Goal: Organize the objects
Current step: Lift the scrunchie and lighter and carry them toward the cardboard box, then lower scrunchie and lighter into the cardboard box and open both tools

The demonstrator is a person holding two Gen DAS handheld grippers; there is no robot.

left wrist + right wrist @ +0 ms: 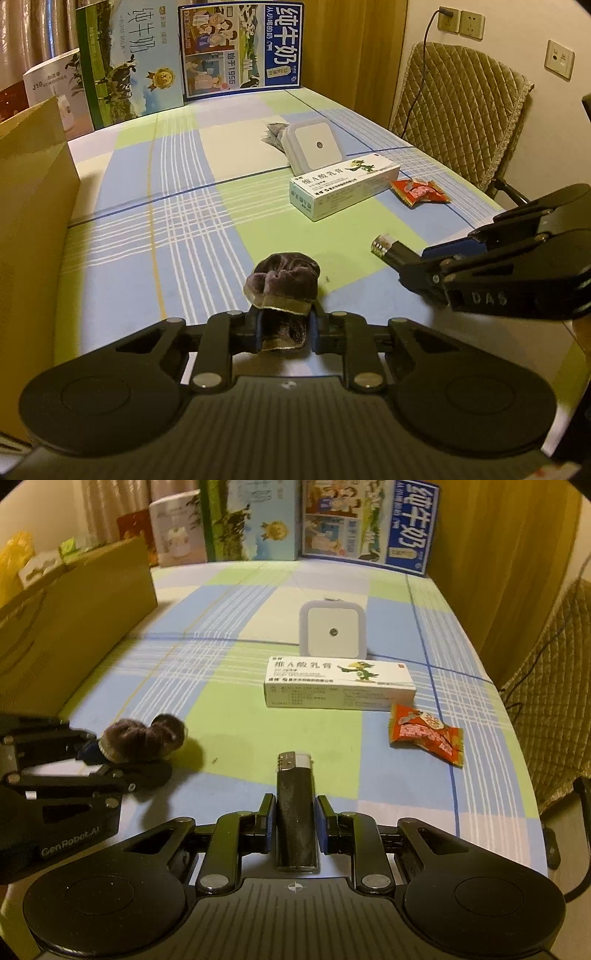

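Cardboard box (74, 602) at left edge of frame, likely the drop-off for sorting.

Left gripper (284, 325): fingers narrow, clamped on the purple velvet scrunchie (282, 280), lower centre, held just above the bench (166, 206).

Right gripper (295, 823): fingers closed against the black lighter (295, 812), metal end forward.

Ointment box (340, 683), night light (332, 627) and red snack packet (424, 734) lie loose, centre to right, not yet sorted.
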